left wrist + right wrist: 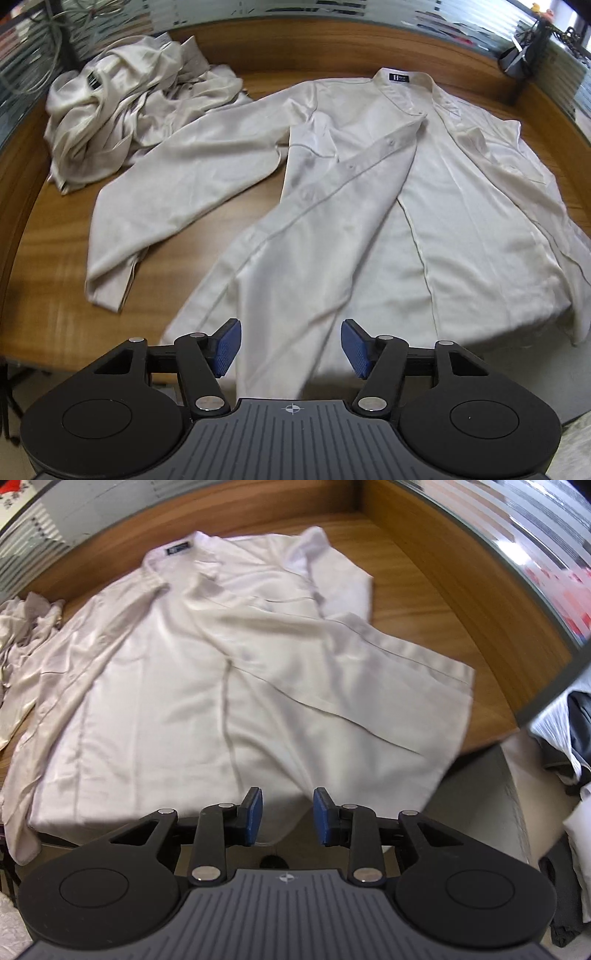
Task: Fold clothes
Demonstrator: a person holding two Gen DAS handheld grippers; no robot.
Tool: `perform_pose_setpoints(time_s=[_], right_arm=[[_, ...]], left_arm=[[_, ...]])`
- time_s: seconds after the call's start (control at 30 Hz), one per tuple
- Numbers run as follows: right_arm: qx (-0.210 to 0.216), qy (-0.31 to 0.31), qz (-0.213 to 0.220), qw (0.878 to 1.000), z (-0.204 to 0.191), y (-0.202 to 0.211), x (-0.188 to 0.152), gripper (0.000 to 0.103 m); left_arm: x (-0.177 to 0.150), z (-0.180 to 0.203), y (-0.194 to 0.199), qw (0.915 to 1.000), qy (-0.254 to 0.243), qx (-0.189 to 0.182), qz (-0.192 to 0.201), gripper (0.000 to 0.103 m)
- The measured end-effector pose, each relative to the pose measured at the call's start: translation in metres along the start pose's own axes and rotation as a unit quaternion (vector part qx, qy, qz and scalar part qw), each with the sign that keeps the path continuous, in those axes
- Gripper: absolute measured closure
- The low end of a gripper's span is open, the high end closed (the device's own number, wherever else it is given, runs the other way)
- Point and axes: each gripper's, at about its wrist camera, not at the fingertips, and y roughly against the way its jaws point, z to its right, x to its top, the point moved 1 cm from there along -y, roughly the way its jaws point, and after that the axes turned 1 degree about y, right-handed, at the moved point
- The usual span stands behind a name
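Note:
A cream satin shirt (369, 221) lies spread face up on the wooden table (55, 258), collar and dark label (399, 77) at the far side. Its front panels overlap loosely and one sleeve (166, 192) stretches out to the left. My left gripper (291, 347) hovers open over the near hem of the left front panel, with cloth showing between the blue pads but not pinched. In the right wrist view, the shirt (221, 683) reaches the table's front edge. There my right gripper (288, 821) stands open above the hem, its pads clear of the cloth.
A crumpled pile of cream garments (122, 110) sits at the back left, and its edge shows too (22, 627). A raised wooden rim (332, 33) and a striped glass partition bound the far side. Dark and white bundles (569, 738) lie beyond the table's right edge.

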Motion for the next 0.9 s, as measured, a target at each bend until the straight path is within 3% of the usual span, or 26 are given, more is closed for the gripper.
perform_pose_setpoints(time_s=[0.2, 0.33, 0.47, 0.63, 0.8, 0.9], right_arm=[[-0.003, 0.003, 0.013, 1.0, -0.052, 0.002, -0.014, 0.064], [-0.01, -0.031, 0.02, 0.999, -0.093, -0.002, -0.034, 0.064], [-0.015, -0.075, 0.036, 0.996, -0.148, -0.013, -0.062, 0.063], [-0.017, -0.116, 0.045, 0.992, -0.222, -0.026, -0.094, 0.063], [-0.02, -0.166, 0.069, 0.984, -0.272, -0.02, -0.122, 0.061], [-0.022, -0.207, 0.076, 0.975, -0.28, -0.011, -0.143, 0.061]], left_arm=[[0.022, -0.027, -0.037, 0.9985, -0.037, -0.031, -0.027, 0.038], [0.038, -0.042, -0.059, 0.9918, -0.104, -0.066, -0.036, 0.038], [0.052, -0.051, -0.081, 0.9781, -0.183, -0.089, -0.041, 0.039], [0.059, -0.054, -0.098, 0.9508, -0.279, -0.131, -0.031, 0.04], [0.062, -0.05, -0.117, 0.9385, -0.303, -0.159, -0.044, 0.048], [0.059, -0.045, -0.125, 0.9318, -0.319, -0.165, -0.05, 0.049]])
